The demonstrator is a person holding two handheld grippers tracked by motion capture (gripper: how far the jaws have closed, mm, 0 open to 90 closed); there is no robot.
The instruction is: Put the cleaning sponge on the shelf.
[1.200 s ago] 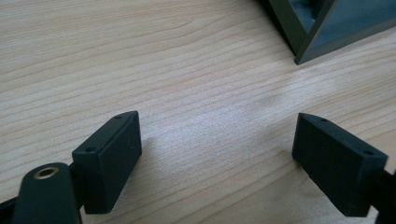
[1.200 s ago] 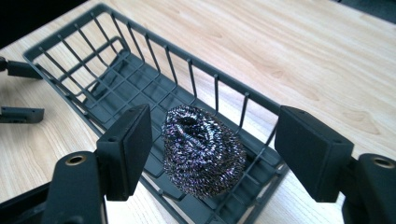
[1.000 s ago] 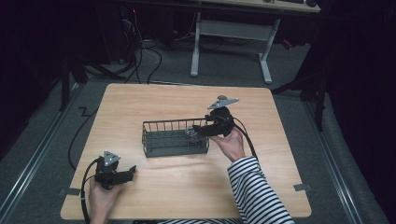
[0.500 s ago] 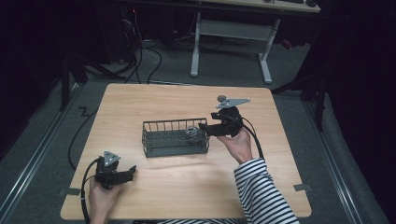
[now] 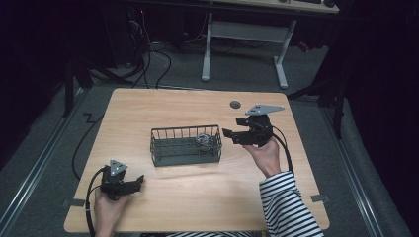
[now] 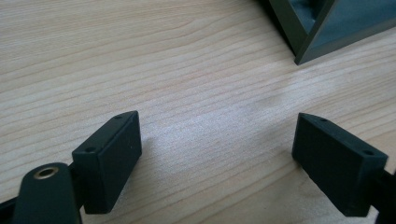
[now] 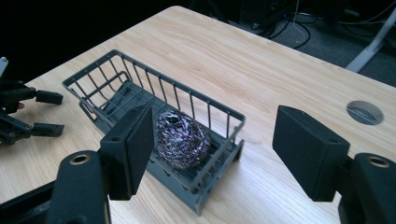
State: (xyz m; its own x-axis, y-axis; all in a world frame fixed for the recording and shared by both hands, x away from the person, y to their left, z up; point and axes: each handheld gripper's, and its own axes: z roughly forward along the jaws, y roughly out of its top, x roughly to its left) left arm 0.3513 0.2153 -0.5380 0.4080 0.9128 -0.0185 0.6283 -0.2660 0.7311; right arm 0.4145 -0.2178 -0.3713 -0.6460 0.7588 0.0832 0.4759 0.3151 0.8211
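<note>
Right gripper (image 5: 228, 134) has been drawn back from the wire basket (image 5: 185, 144) to centre-right of the frame, jaws wide and empty (a release is inferred). Inside the basket's right end lies the steel scourer (image 7: 181, 139). Left gripper (image 5: 140, 182) rests open, lower left.

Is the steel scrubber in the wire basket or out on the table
In. The steel scrubber sits on the floor of the wire basket, at the end nearest the right claw, whose jaws stand open and apart from it.
</note>
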